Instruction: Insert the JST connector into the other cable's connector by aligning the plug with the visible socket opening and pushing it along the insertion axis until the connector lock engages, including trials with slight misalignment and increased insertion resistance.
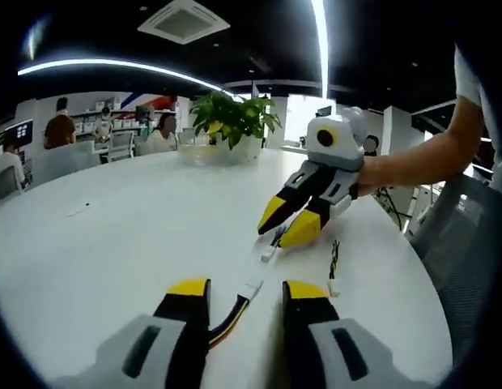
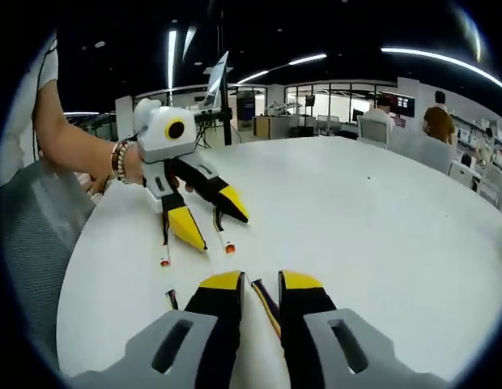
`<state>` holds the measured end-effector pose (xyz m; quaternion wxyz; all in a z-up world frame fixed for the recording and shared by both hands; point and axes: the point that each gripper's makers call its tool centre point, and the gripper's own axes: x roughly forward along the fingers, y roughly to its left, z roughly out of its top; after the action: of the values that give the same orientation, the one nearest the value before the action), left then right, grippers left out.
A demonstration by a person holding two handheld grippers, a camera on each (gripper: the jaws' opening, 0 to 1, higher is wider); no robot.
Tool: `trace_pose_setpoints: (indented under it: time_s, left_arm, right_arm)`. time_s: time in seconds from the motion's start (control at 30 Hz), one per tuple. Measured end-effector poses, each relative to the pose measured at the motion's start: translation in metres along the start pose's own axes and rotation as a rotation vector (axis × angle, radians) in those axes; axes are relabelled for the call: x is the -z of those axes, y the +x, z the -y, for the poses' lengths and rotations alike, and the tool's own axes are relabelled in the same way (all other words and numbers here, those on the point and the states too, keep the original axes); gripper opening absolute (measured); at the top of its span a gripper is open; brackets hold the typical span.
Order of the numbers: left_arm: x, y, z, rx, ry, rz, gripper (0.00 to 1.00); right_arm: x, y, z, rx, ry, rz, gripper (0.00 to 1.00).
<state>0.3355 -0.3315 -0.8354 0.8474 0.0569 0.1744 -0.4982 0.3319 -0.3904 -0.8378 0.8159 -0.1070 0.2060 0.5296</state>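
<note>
Left claw [image 1: 247, 292] narrow beside cable [image 1: 235, 312]; right claw [image 2: 259, 284] narrow, contact unclear.

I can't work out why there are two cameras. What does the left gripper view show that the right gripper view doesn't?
Left gripper view: a plant, a ceiling vent, and the right gripper over white-tipped cables.
Right gripper view: a bracelet, and the left gripper, jaws apart, over orange-tipped cables.
Both: the white table, a person's arm, people seated far off, and a cable running between that view's own jaws.
</note>
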Motion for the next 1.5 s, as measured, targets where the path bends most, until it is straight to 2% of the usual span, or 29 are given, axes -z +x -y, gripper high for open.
trace_pose_setpoints:
  time_s: [0.37,0.57,0.7,0.83,1.0,1.2,1.33,1.5]
  left_arm:
    - [0.006,0.001,-0.004,-0.003,-0.057,0.030,0.18]
    - [0.006,0.000,0.000,0.010,-0.055,0.037,0.16]
    - [0.007,0.000,0.001,0.020,-0.051,0.031,0.11]
    - [0.007,0.001,0.002,0.025,-0.044,0.029,0.09]
    - [0.009,0.002,0.008,0.064,-0.041,0.028,0.00]
    - [0.009,0.003,0.012,0.084,-0.023,0.012,0.00]
    - [0.008,-0.002,0.020,0.126,0.056,-0.039,0.00]
    - [-0.013,-0.013,0.027,0.144,0.119,-0.039,0.00]
  right_arm:
    - [0.007,0.009,-0.008,-0.037,-0.032,-0.013,0.13]
    - [0.008,0.007,-0.007,-0.039,-0.015,-0.003,0.10]
    - [0.008,0.005,-0.010,-0.051,-0.021,-0.002,0.05]
    - [0.008,0.005,-0.012,-0.059,-0.022,0.000,0.05]
    - [0.010,0.003,-0.016,-0.080,-0.030,-0.011,0.05]
    - [0.007,-0.001,-0.023,-0.102,-0.040,-0.006,0.05]
    - [-0.002,-0.007,-0.026,-0.113,-0.042,0.011,0.04]
    - [-0.015,-0.011,-0.036,-0.137,-0.082,0.012,0.04]
